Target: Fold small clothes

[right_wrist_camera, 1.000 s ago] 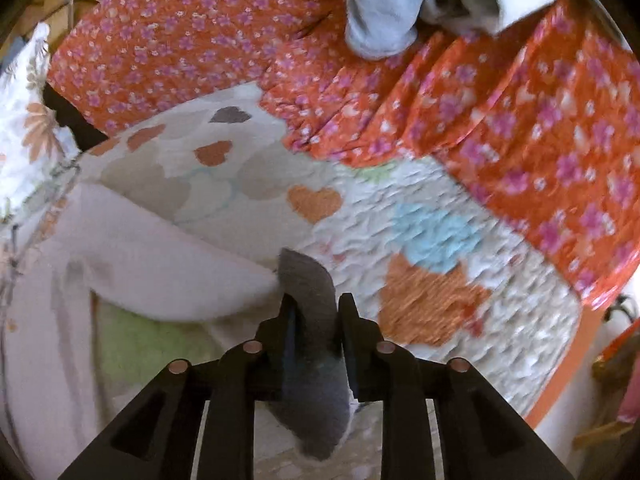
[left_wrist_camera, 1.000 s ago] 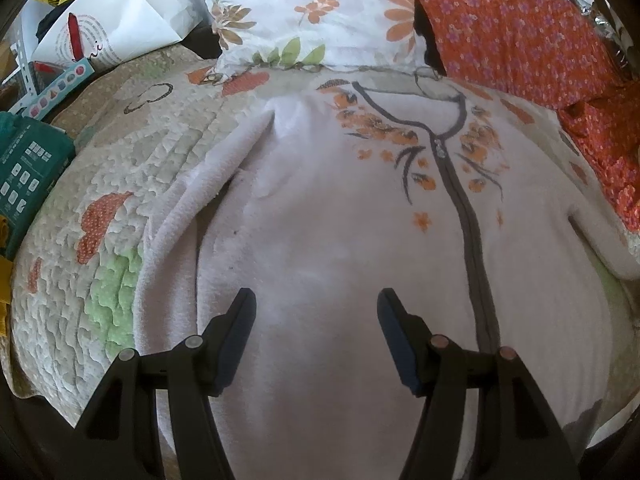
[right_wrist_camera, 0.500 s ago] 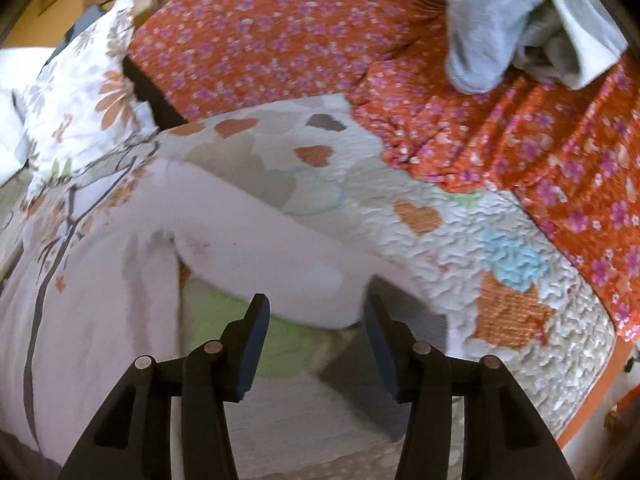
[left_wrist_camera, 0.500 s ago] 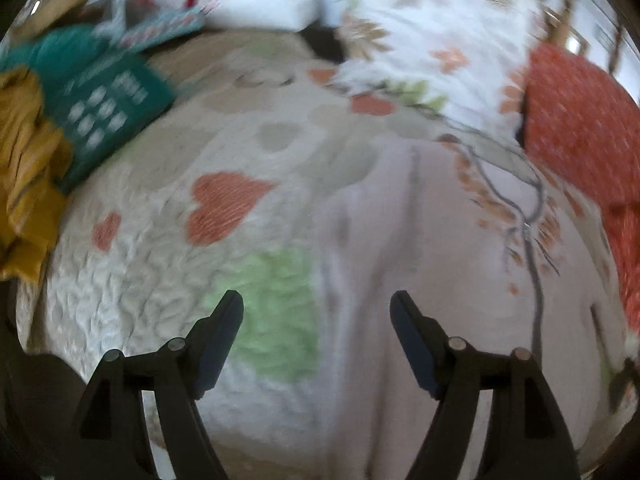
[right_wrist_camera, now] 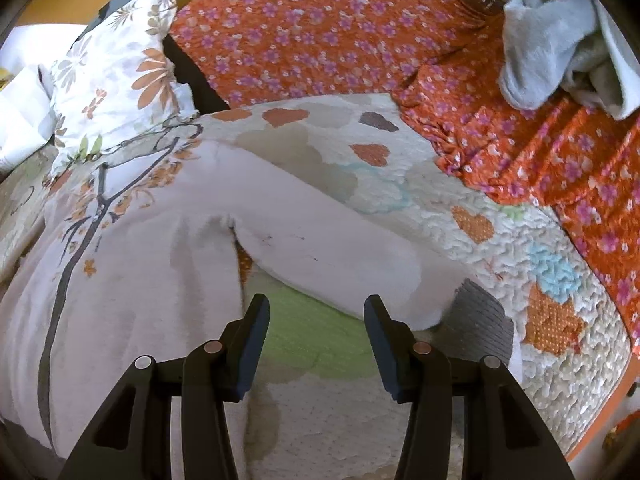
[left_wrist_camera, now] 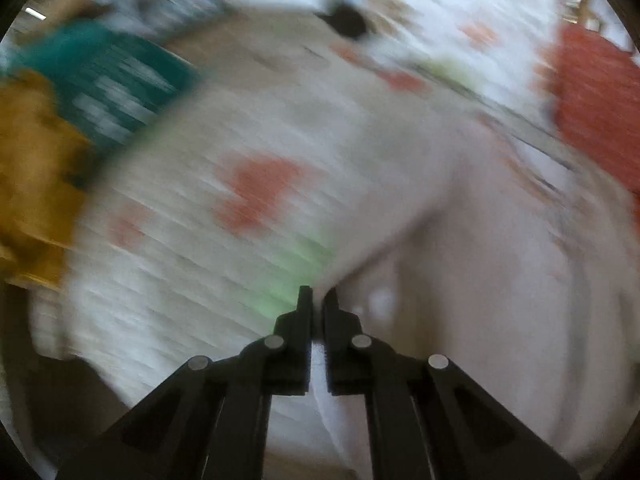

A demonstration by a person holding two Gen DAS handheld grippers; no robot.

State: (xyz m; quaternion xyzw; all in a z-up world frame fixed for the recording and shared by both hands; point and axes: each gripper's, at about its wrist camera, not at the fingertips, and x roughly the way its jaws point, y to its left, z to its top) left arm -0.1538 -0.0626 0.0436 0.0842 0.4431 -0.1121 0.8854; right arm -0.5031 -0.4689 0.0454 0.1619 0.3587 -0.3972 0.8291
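Observation:
A pale pink fleece jacket (right_wrist_camera: 132,264) with a grey zip and an orange tree print lies spread on the quilted bedspread (right_wrist_camera: 540,320). Its right sleeve (right_wrist_camera: 328,248) stretches out to a grey cuff (right_wrist_camera: 486,316). My right gripper (right_wrist_camera: 316,310) is open and empty, hovering just above the quilt beside that sleeve. In the blurred left wrist view my left gripper (left_wrist_camera: 318,300) is shut on the end of the jacket's left sleeve (left_wrist_camera: 384,216), which runs up and right to the jacket body (left_wrist_camera: 500,280).
An orange floral blanket (right_wrist_camera: 340,32) and a floral pillow (right_wrist_camera: 116,76) lie at the back. Grey and white clothes (right_wrist_camera: 560,52) are piled at the far right. A teal box (left_wrist_camera: 108,84) and a mustard cloth (left_wrist_camera: 32,168) sit at the left.
My right gripper let go of the grey cuff, opened and drew back. My left gripper swung left off the jacket body and closed on the left sleeve end.

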